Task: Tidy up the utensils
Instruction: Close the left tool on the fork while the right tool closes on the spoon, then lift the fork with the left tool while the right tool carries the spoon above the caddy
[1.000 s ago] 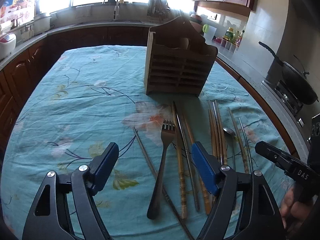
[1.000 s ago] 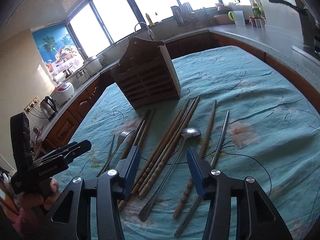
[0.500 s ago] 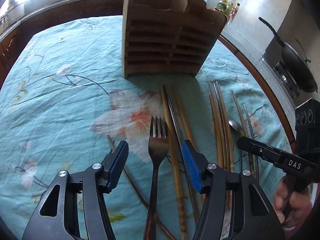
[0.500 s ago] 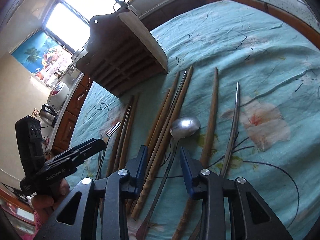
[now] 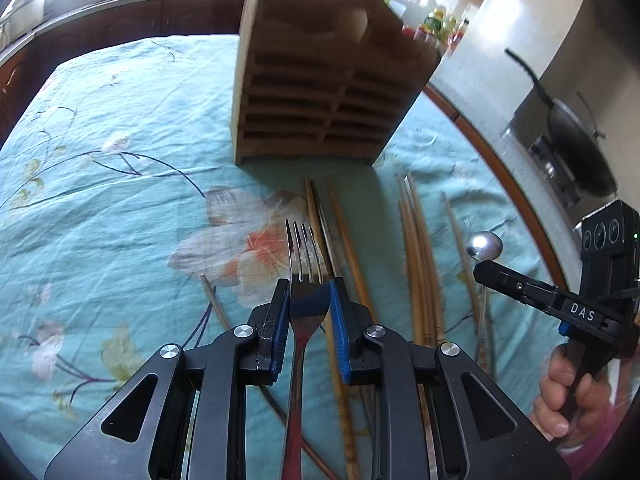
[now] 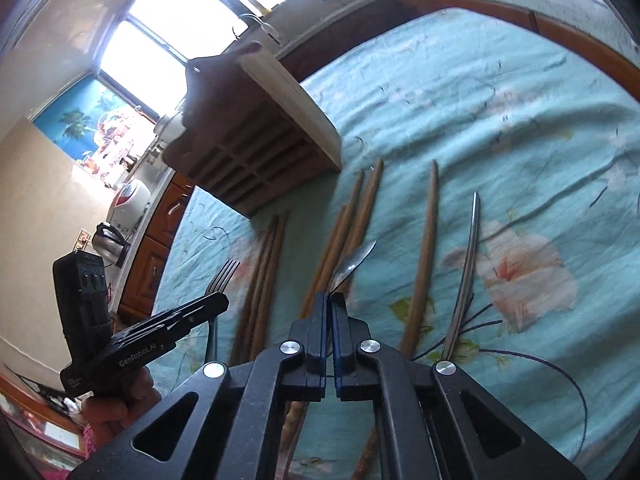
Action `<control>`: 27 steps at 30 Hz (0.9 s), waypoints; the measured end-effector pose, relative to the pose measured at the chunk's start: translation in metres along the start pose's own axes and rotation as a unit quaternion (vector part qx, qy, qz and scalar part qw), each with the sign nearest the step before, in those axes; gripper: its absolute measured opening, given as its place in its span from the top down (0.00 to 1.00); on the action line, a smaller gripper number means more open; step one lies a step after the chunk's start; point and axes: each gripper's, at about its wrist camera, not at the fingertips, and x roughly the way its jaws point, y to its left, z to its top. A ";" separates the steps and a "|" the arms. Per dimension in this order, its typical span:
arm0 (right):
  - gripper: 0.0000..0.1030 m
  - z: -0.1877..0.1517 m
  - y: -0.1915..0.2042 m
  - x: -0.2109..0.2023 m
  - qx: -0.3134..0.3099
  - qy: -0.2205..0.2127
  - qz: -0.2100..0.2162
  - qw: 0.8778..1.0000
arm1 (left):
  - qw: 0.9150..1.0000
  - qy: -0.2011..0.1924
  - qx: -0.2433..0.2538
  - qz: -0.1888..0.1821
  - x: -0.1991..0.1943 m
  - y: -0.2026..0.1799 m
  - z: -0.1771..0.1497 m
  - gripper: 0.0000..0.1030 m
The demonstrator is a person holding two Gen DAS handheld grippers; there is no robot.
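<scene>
On the floral cloth, left tongs (image 5: 310, 298) are closing on the fork (image 5: 305, 256) (right tongs (image 6: 331, 300) clamp the spoon (image 6: 352, 266))

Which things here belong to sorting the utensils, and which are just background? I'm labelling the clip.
Job:
fork, in the closing left gripper
spoon, in the shut right gripper
chopsticks
wooden holder

Background:
wok
kettle
tablecloth

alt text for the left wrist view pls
The left gripper is closing its blue-padded jaws on the neck of a metal fork lying on a teal floral tablecloth, with wooden chopsticks alongside and a slatted wooden utensil holder behind.
</scene>
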 end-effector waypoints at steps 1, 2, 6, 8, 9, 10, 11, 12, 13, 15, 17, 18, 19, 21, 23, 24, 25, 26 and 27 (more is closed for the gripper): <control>0.98 0.000 0.004 -0.006 -0.006 -0.006 0.000 1.000 | 1.000 -0.007 -0.002 -0.001 -0.007 0.000 0.000 0.85; 0.98 0.001 0.007 -0.009 -0.010 -0.011 0.002 1.000 | 1.000 -0.015 -0.005 -0.003 -0.014 0.001 -0.001 0.97; 0.98 0.008 0.020 -0.030 -0.023 -0.037 0.011 0.999 | 0.998 -0.048 -0.018 -0.020 -0.042 0.003 -0.001 0.98; 0.98 0.013 0.027 -0.041 -0.032 -0.052 0.010 0.998 | 0.998 -0.066 -0.018 -0.017 -0.055 0.003 -0.002 0.98; 0.98 0.015 0.030 -0.046 -0.035 -0.060 0.014 0.998 | 0.997 -0.074 -0.020 -0.020 -0.062 0.003 -0.002 0.98; 0.98 0.017 0.033 -0.050 -0.037 -0.066 0.018 0.997 | 0.996 -0.082 -0.024 -0.023 -0.068 0.003 -0.002 0.98; 0.98 0.019 0.036 -0.055 -0.041 -0.072 0.020 0.996 | 0.995 -0.089 -0.026 -0.024 -0.071 0.001 0.000 0.98; 0.98 0.021 0.040 -0.059 -0.044 -0.078 0.021 0.996 | 0.994 -0.099 -0.029 -0.025 -0.079 0.002 0.001 0.98; 0.98 0.024 0.044 -0.064 -0.050 -0.086 0.022 0.995 | 0.993 -0.109 -0.030 -0.026 -0.085 0.002 0.003 0.98; 0.98 0.027 0.051 -0.072 -0.062 -0.100 0.017 0.993 | 0.991 -0.124 -0.030 -0.028 -0.094 0.002 0.006 0.98; 0.98 0.031 0.057 -0.077 -0.072 -0.113 0.011 0.991 | 0.989 -0.139 -0.030 -0.025 -0.101 0.002 0.009 0.98; 0.98 0.034 0.059 -0.079 -0.075 -0.118 0.009 0.990 | 0.988 -0.147 -0.030 -0.024 -0.105 0.001 0.012 0.98; 0.98 0.036 0.061 -0.080 -0.077 -0.121 0.008 0.990 | 0.987 -0.154 -0.030 -0.023 -0.107 0.001 0.014 0.98; 0.98 0.040 0.064 -0.082 -0.083 -0.128 0.003 0.988 | 0.985 -0.167 -0.031 -0.022 -0.114 0.002 0.017 0.98; 0.98 0.043 0.066 -0.084 -0.088 -0.135 -0.003 0.987 | 0.983 -0.180 -0.030 -0.021 -0.117 0.001 0.021 0.98; 0.98 0.045 0.067 -0.083 -0.089 -0.137 -0.005 0.987 | 0.982 -0.185 -0.030 -0.021 -0.119 0.001 0.024 0.98; 0.98 0.048 0.068 -0.083 -0.091 -0.140 -0.007 0.986 | 0.981 -0.189 -0.028 -0.020 -0.120 0.000 0.027 0.98; 0.98 0.050 0.069 -0.084 -0.094 -0.144 -0.011 0.985 | 0.980 -0.194 -0.028 -0.019 -0.119 -0.001 0.030 0.98; 0.98 0.052 0.071 -0.084 -0.098 -0.147 -0.015 0.984 | 0.979 -0.199 -0.030 -0.020 -0.120 0.000 0.034 0.98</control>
